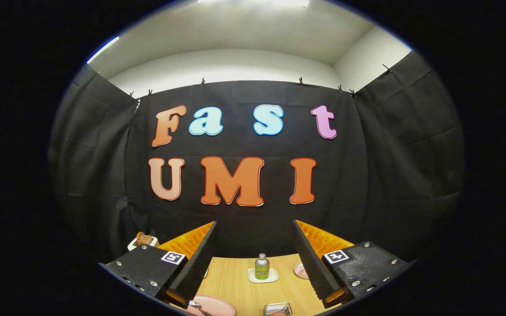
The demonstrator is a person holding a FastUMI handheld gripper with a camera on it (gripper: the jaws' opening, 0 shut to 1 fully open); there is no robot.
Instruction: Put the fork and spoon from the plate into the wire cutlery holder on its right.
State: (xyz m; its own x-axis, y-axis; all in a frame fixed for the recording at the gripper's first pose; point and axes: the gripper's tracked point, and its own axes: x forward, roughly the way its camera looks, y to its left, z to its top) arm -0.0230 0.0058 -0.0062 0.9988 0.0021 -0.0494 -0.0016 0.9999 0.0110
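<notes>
Above the table (235,281), the gripper (253,263) hung with fingers spread, gripping nothing. Dipping toward the pink plate (215,305) should bring the utensil's handle (200,308) between them.

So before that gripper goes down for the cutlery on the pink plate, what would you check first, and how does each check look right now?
1. Gripper open and empty: ok, the fingers stand wide apart with nothing between them.
2. Pink plate in reach: ok, it lies just below the left finger.
3. Cutlery on the plate: cannot tell fully; one metal utensil shows at the plate's edge, fork or spoon unclear.
4. Wire holder located: ok, a metal rim sits to the right of the plate, though little of it shows.
5. Path clear: ok, the small bottle on its coaster stands farther off, beyond the fingers.
</notes>
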